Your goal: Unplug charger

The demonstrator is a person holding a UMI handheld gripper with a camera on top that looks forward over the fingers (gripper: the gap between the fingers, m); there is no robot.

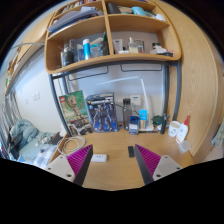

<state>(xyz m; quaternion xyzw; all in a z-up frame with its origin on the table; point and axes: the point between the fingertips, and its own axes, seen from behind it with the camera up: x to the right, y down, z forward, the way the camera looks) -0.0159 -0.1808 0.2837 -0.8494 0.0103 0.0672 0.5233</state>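
Observation:
My gripper (111, 162) is open above a wooden desk (115, 170), its pink-padded fingers (74, 163) spread wide with nothing between them but bare desk. A small white charger-like block (99, 157) lies on the desk just inside the left finger. A dark flat object (130, 150) lies on the desk just inside the right finger. No cable or socket can be made out.
A wooden shelf unit (110, 45) with bottles and boxes hangs above the desk. Books, boxes and small bottles (100, 112) stand along the back wall. White bottles (180, 130) stand at the right; clutter (25, 140) lies at the left.

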